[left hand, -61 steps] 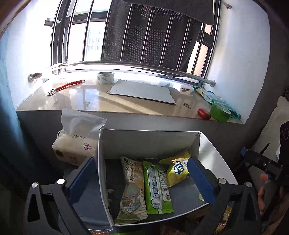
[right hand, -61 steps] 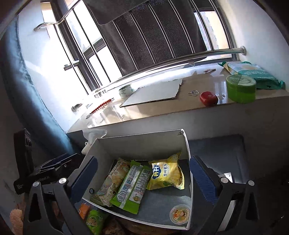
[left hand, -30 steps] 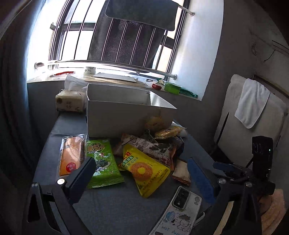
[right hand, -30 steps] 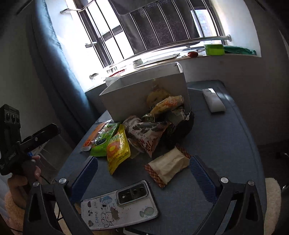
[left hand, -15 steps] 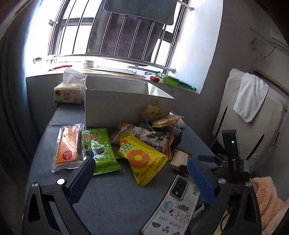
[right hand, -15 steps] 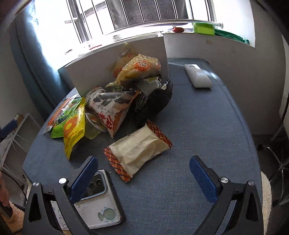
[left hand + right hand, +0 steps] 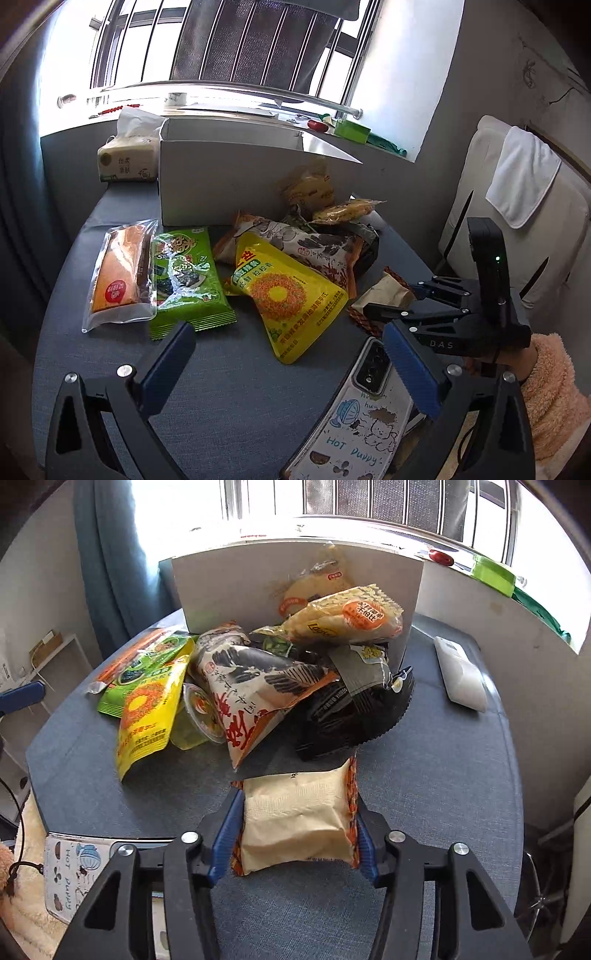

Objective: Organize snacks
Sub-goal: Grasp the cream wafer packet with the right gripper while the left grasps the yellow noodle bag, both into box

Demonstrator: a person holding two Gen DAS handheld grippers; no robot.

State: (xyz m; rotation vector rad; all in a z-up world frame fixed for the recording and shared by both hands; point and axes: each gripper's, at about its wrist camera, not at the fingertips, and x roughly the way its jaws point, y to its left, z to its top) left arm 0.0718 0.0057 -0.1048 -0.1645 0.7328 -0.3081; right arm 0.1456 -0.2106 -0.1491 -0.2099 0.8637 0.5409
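Right hand-held gripper [image 7: 295, 827] tilted down, just closing, pads on beige packet [image 7: 295, 819].

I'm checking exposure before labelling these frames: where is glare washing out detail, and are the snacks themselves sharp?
Left wrist view: the window is blown out white, the sill barely readable; the yellow packet stays sharp. Right wrist view: the window glare bleaches the white box top edge; the beige packet between the right gripper pads is crisp; fisheye bends the table edge.
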